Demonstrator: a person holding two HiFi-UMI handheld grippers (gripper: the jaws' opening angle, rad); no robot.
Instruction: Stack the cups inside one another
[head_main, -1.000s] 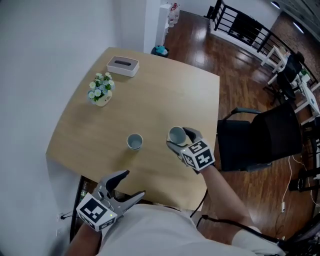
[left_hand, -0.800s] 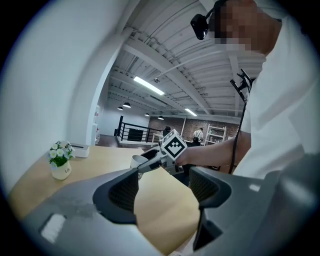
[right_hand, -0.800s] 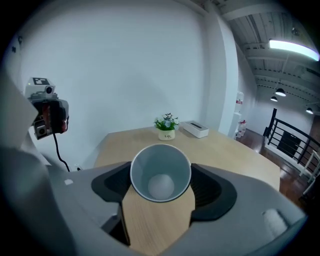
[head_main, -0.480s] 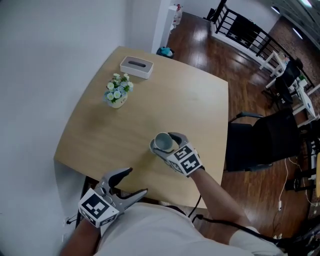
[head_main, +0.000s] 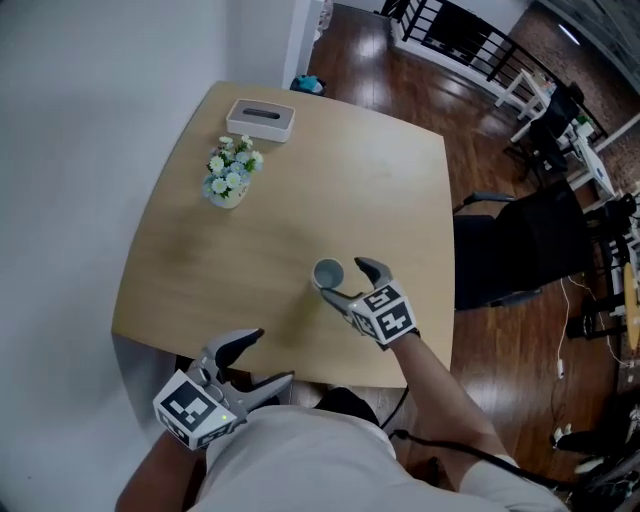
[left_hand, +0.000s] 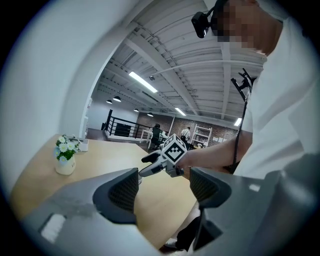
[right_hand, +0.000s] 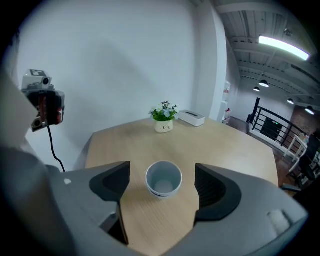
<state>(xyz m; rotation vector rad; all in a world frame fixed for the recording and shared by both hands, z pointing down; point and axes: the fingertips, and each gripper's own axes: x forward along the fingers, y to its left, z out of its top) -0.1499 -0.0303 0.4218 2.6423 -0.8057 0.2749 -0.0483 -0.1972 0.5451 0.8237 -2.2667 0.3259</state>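
Only one pale cup shape (head_main: 327, 272) shows on the wooden table (head_main: 330, 160), upright near the front edge. I cannot tell from the rim whether a second cup sits inside it. My right gripper (head_main: 345, 280) stands open around it. In the right gripper view the cup (right_hand: 163, 179) rests between the spread pads (right_hand: 112, 182), touched by neither. My left gripper (head_main: 268, 357) hangs open and empty off the table's near edge. In the left gripper view its fingers (left_hand: 120, 192) frame the right gripper's marker cube (left_hand: 173, 148).
A small pot of flowers (head_main: 228, 176) and a white box (head_main: 260, 119) stand at the table's far left. A black office chair (head_main: 520, 250) is off the right edge on the wooden floor. A white wall runs along the left.
The right gripper carried its cup left to where the other cup stood and opened. Two separate cups were visible earlier; one shape shows now. The left gripper stayed put.
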